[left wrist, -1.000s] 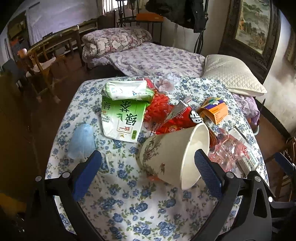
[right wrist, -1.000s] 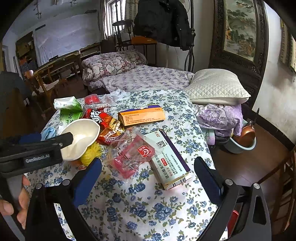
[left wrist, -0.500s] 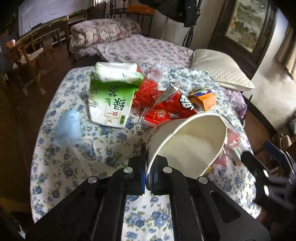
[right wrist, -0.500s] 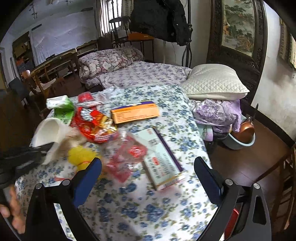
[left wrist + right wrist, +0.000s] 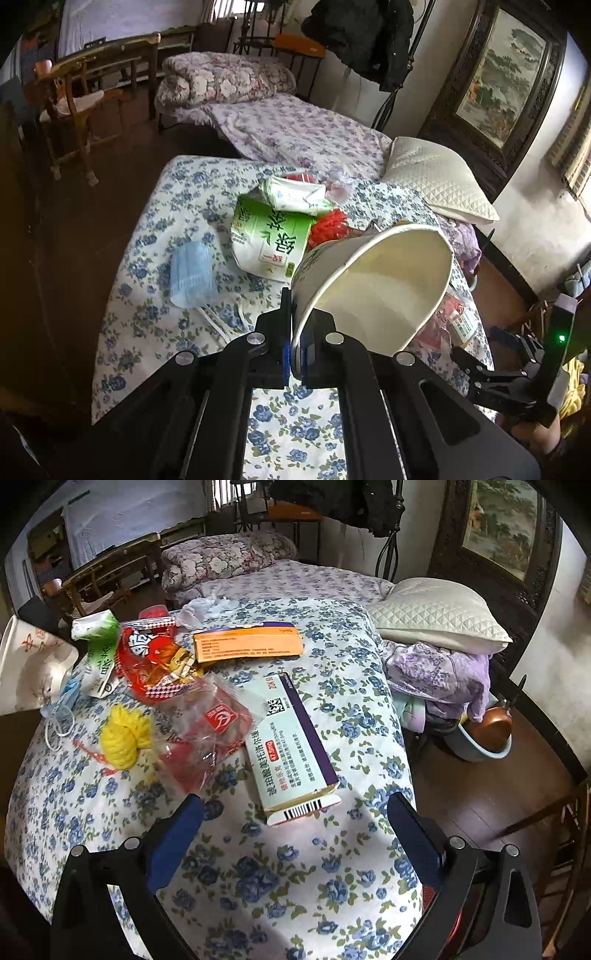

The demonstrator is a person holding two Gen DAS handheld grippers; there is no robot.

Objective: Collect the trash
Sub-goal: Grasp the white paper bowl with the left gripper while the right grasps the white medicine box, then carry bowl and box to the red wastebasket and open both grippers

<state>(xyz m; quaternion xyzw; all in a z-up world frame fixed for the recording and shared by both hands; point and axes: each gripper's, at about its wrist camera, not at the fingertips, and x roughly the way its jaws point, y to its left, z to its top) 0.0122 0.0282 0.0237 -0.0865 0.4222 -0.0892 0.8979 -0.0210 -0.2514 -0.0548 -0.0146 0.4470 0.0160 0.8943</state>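
We see left gripper [image 5: 294,354] clamped on the cup [image 5: 376,284] rim, cup lifted and tilted over the table's [image 5: 155,332] near edge | right gripper [image 5: 291,834] spread wide, holding nothing, above the near edge by the box [image 5: 291,746] | mask [image 5: 192,275] near the left edge

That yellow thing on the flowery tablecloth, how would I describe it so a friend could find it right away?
Start at the table with the blue-flowered cloth. Near its left side, just left of the clear plastic bag with a red logo, lies the bundle of yellow yarn. It is the only bright yellow, fuzzy item; its neighbours are flat wrappers and boxes.
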